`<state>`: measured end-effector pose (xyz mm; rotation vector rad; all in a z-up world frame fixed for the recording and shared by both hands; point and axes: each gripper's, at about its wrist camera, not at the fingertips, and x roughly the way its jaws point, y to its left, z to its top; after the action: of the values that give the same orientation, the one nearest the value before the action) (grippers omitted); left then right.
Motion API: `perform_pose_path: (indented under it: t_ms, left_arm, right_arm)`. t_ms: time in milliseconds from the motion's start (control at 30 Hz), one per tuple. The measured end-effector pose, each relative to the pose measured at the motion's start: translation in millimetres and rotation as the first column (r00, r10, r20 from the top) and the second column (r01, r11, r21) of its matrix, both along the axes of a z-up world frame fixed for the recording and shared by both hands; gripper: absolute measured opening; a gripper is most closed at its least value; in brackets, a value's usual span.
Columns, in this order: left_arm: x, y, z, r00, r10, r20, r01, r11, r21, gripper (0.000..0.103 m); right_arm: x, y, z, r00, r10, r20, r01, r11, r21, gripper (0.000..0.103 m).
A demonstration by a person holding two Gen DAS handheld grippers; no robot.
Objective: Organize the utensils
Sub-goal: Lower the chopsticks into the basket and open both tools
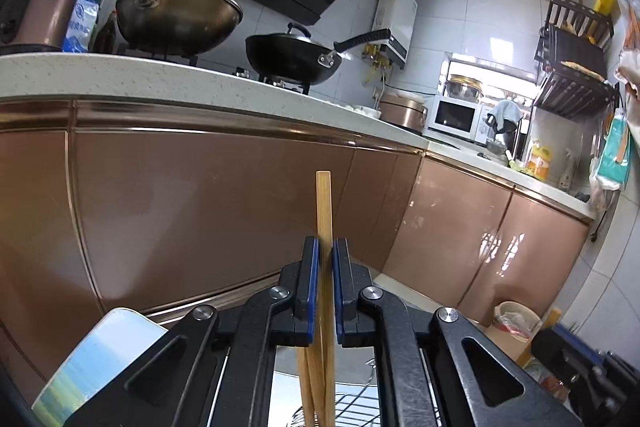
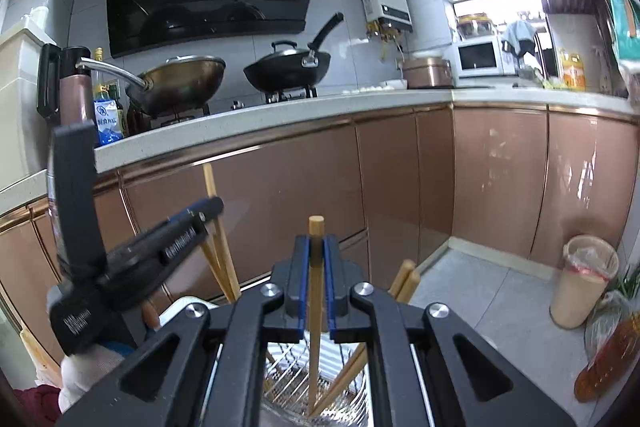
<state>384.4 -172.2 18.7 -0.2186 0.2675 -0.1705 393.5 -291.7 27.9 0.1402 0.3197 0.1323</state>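
Note:
My left gripper (image 1: pixel 326 247) is shut on a pair of wooden chopsticks (image 1: pixel 324 203) that stand upright between its blue pads, tips down toward a wire rack (image 1: pixel 348 407) below. In the right wrist view the left gripper (image 2: pixel 212 207) shows at the left, holding those chopsticks (image 2: pixel 218 247). My right gripper (image 2: pixel 316 241) is shut on one wooden chopstick (image 2: pixel 316 267), upright, its lower end in a wire utensil basket (image 2: pixel 288 383). Two more chopsticks (image 2: pixel 404 279) lean in that basket to the right.
Copper-coloured cabinet doors (image 2: pixel 280 195) stand close ahead under a white counter (image 2: pixel 280 107) with two woks (image 2: pixel 288 67) on the stove. A bin with a bag (image 2: pixel 584 279) stands on the floor at the right. A light board (image 1: pixel 100 359) lies at lower left.

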Motion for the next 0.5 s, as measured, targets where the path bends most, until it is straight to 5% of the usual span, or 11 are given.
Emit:
perform_pose_path:
  t_ms: [300, 500]
  left_arm:
    - [-15.9, 0.3, 6.1, 0.999, -0.033, 0.011, 0.033, 0.998, 0.060, 0.007]
    - [-23.4, 2.9, 11.9, 0.999, -0.047, 0.006, 0.047, 0.996, 0.082, 0.026]
  right_arm:
    - [-14.3, -3.0, -12.7, 0.999, -0.016, -0.032, 0.017, 1.000, 0.025, 0.008]
    - [-22.1, -9.0, -12.6, 0.998, -0.034, -0.047, 0.036, 0.999, 0.041, 0.008]
